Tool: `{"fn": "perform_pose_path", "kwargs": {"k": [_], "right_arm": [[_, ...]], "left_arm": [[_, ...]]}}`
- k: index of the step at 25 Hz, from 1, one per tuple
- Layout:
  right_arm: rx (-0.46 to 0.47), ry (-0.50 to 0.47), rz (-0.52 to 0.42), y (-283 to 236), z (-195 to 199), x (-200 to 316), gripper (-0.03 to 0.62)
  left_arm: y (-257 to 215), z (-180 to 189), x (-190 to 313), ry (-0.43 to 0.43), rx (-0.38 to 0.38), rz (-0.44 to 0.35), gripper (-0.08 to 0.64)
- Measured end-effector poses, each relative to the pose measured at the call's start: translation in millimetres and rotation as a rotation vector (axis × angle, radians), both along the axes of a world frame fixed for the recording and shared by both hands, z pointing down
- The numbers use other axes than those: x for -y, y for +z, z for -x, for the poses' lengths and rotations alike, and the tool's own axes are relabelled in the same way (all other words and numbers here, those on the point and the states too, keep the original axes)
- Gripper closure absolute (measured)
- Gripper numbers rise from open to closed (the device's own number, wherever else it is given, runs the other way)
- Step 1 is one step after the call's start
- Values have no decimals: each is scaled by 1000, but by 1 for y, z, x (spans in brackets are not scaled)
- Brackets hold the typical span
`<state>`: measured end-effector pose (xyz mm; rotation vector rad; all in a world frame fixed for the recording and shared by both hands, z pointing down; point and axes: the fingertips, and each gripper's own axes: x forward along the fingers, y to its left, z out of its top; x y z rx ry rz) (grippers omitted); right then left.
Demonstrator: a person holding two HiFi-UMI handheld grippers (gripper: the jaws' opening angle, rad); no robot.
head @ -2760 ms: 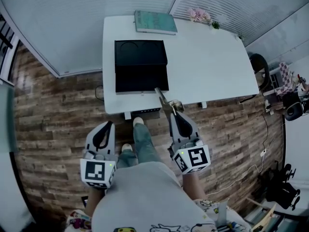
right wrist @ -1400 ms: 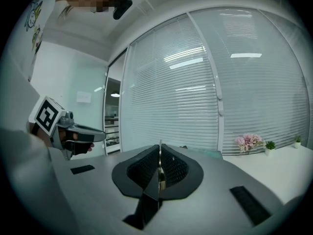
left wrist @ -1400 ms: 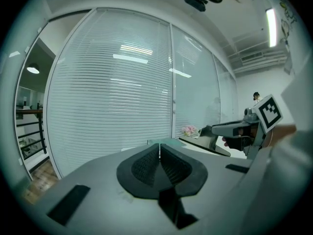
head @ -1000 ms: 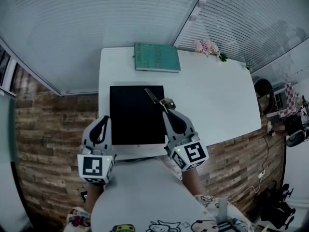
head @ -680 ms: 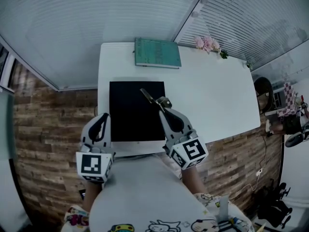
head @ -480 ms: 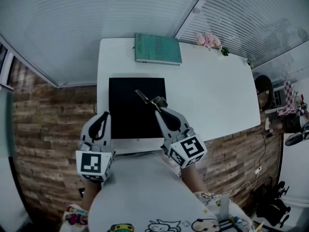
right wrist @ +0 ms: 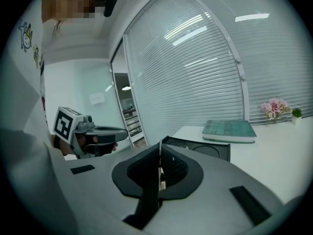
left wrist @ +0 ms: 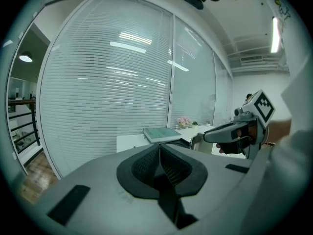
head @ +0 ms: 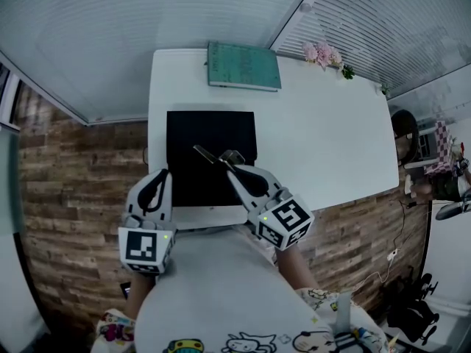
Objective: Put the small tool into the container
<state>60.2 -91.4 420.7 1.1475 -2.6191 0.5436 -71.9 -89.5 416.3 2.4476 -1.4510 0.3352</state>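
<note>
Left gripper was held nearest, at the worktop's front edge by the container's near-left corner. Its fingers were pressed together with nothing between them. Right gripper was held beside it, a bit further in, with its fingers pinching the tool. In the right gripper view the tool showed only as a thin metal strip, edge-on, in the gap. In the head view the tool stuck out from the fingertips up and to the left, and its tip lay over the middle of the container. Whether it touched the container could not be told. The container was black, flat and open, and sat at the left front of the white worktop, with a round recess in its far part seen from the right gripper view. A green book lay flat just behind the container, at the back edge. Pink flowers stood at the back to the right of the book, well apart from the container. Blinds ran behind the worktop.
</note>
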Motion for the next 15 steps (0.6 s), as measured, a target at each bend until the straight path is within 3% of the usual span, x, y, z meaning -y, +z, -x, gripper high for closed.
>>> {"fn": "perform_pose_path", "kwargs": {"k": [15], "right_arm": [[32, -222, 219, 32, 28, -18, 581]], "left_arm": [[15, 3, -1, -13, 1, 41, 551]]}}
